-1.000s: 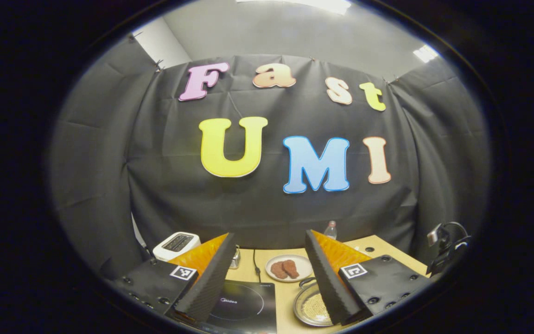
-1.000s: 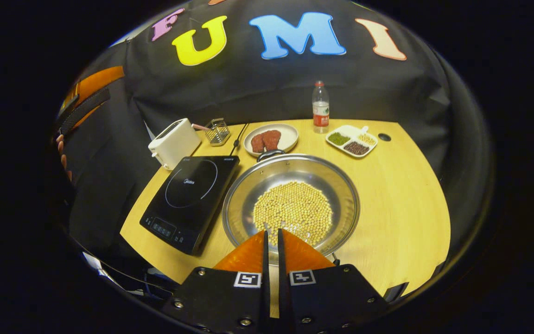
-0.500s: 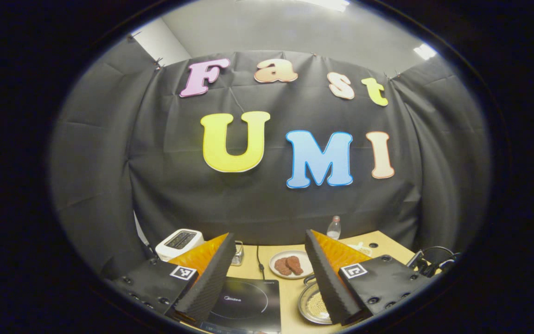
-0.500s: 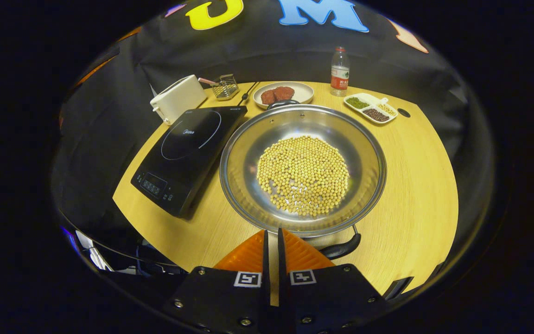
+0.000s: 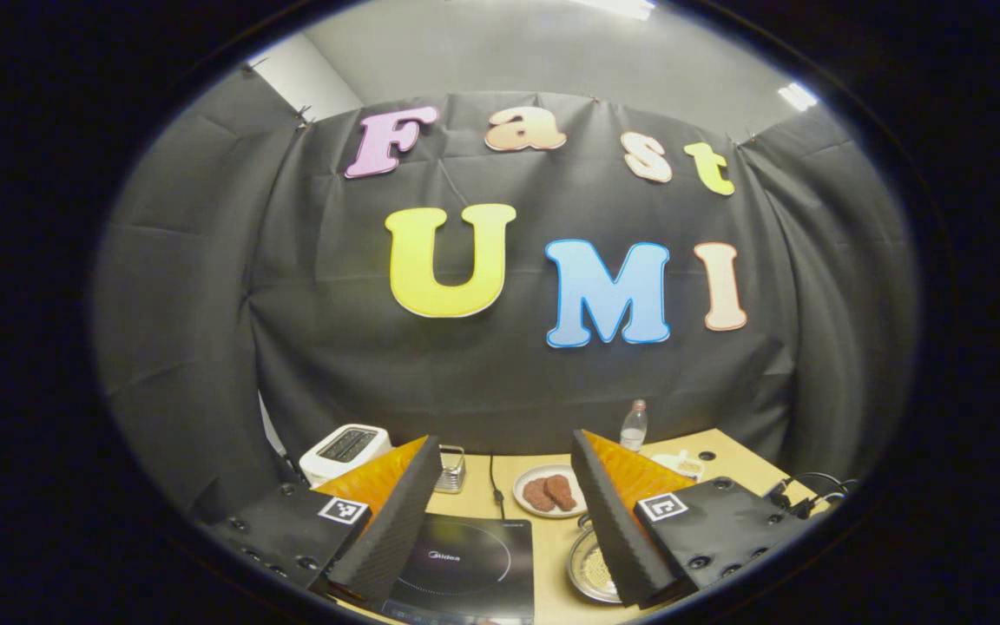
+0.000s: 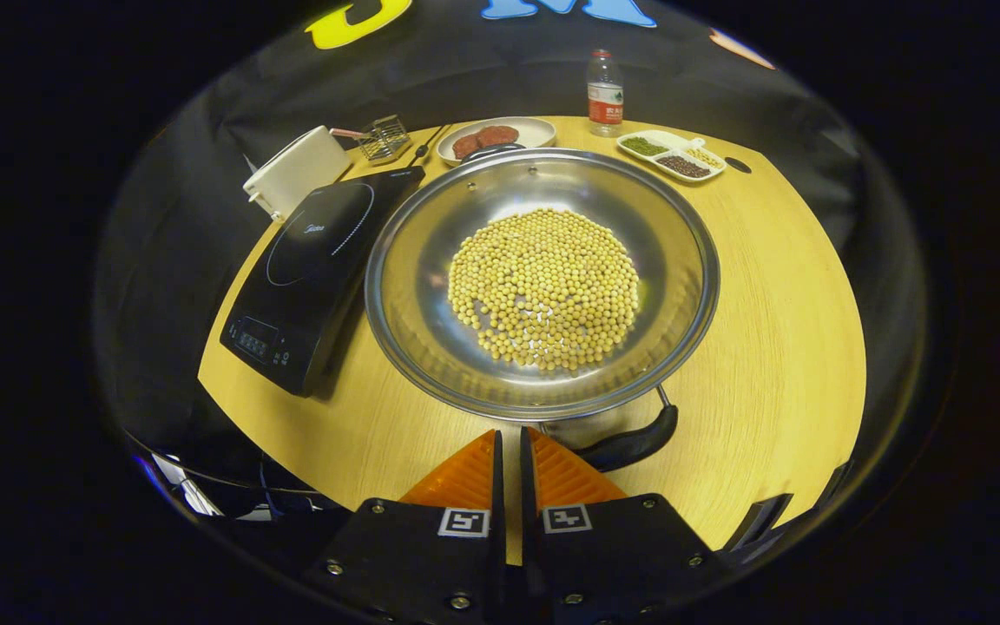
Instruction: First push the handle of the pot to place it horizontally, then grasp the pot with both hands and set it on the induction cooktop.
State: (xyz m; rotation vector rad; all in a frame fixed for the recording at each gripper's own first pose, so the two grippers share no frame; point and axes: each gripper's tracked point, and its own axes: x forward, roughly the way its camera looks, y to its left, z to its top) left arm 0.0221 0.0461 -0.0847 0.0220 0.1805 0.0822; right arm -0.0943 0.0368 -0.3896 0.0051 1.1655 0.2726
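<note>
With the pot (image 6: 542,278) on the table (image 6: 778,330) beside the cooktop (image 6: 313,260), right gripper (image 6: 509,443), fingers together, should nudge the near handle (image 6: 630,443) sideways gently; left gripper (image 5: 500,495) fingers apart, aloft.

black cloth wall (image 5: 500,382), grey ceiling (image 5: 552,52), wooden table (image 6: 778,295)

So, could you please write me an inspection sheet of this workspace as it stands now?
Surface: wooden table.
Job's things: steel pot of soybeans beside induction cooktop; near handle slanted.
Clutter: toaster, wire basket, meat plate, water bottle, divided bean dish.
Grippers: right tool shut, beside handle; left tool open, raised.
Cables: cooktop cord.
Surroundings: black cloth wall.
</note>
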